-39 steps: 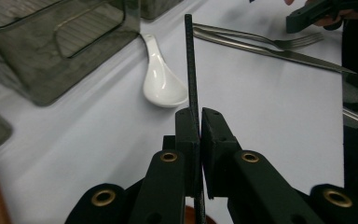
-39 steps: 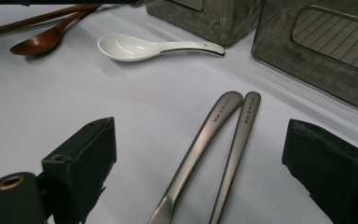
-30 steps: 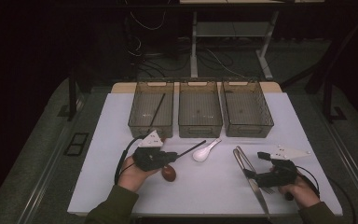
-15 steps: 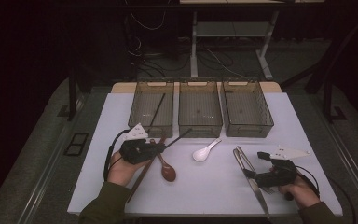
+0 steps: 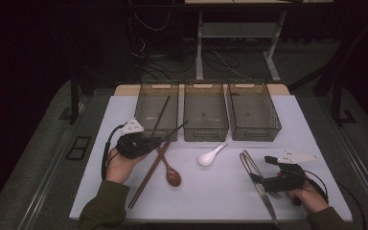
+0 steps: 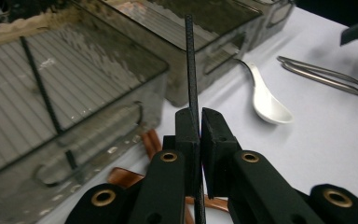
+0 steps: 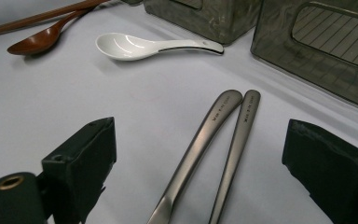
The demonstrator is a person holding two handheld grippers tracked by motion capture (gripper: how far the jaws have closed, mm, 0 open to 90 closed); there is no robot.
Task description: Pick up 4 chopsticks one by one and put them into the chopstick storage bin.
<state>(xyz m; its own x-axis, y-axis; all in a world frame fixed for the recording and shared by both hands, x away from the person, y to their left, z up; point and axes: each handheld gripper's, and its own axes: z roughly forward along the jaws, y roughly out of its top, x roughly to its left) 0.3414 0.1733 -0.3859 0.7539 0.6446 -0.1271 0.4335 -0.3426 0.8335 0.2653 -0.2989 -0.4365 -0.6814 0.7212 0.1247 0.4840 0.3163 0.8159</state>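
My left gripper (image 5: 160,140) (image 6: 199,119) is shut on a thin black chopstick (image 5: 177,128) (image 6: 189,60), held above the white table just in front of the left bin (image 5: 157,86). The stick's tip points up and right, near the gap between the left and middle bins. A second black chopstick (image 5: 161,113) (image 6: 42,93) lies inside the left bin. At the front right, my right gripper (image 5: 261,168) (image 7: 200,154) is open, its jaws on either side of two metal cutlery handles (image 5: 249,163) (image 7: 214,126) lying on the table.
A brown wooden spoon (image 5: 171,175) (image 7: 42,39) and a brown chopstick (image 5: 146,179) lie under and beside the left hand. A white ceramic spoon (image 5: 211,155) (image 6: 265,100) (image 7: 140,46) rests mid-table. The middle bin (image 5: 205,86) and right bin (image 5: 251,86) stand behind.
My left gripper has carried the black chopstick to the left and a little up, away from the brown spoon and toward the left bin. The right gripper has stayed still.
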